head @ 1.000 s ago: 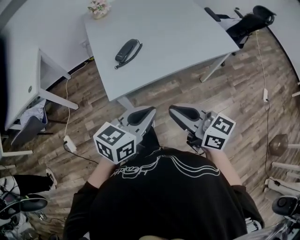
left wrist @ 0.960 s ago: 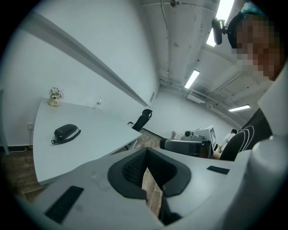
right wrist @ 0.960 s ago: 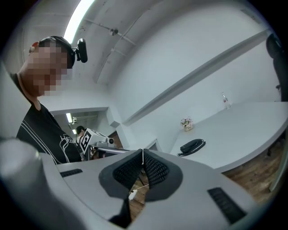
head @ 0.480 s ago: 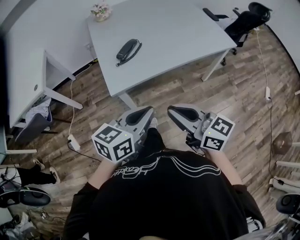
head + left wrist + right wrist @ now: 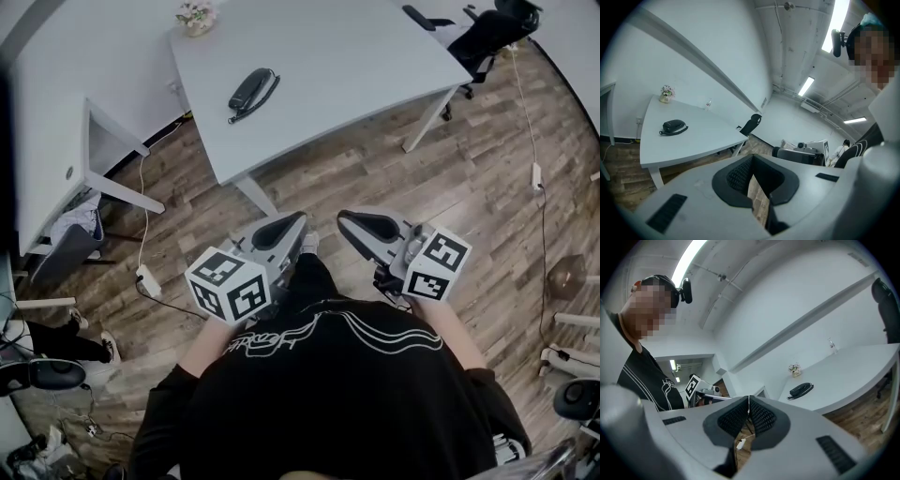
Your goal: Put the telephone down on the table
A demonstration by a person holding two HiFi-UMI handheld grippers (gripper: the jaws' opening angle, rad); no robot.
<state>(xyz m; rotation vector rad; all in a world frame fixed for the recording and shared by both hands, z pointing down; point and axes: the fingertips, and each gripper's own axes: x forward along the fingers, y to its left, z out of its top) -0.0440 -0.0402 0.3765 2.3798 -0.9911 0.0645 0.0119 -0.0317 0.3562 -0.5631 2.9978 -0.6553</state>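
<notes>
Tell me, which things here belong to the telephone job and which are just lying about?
Part of the job: telephone, already lying on the table; left gripper and right gripper, both shut and empty.

Just lying about: flower pot at the table's far corner; office chair; power strip on the floor; side desk.

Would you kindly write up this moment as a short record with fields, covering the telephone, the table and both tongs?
telephone: black, corded, lying flat on the table
table: grey, ahead of the person, across a stretch of wooden floor
also on table: flower pot at the far corner, apart from the telephone
left tongs: shut, empty, held low near the body
right tongs: shut, empty, beside the left tongs
contact with telephone: none
task state: telephone is down on the table
</notes>
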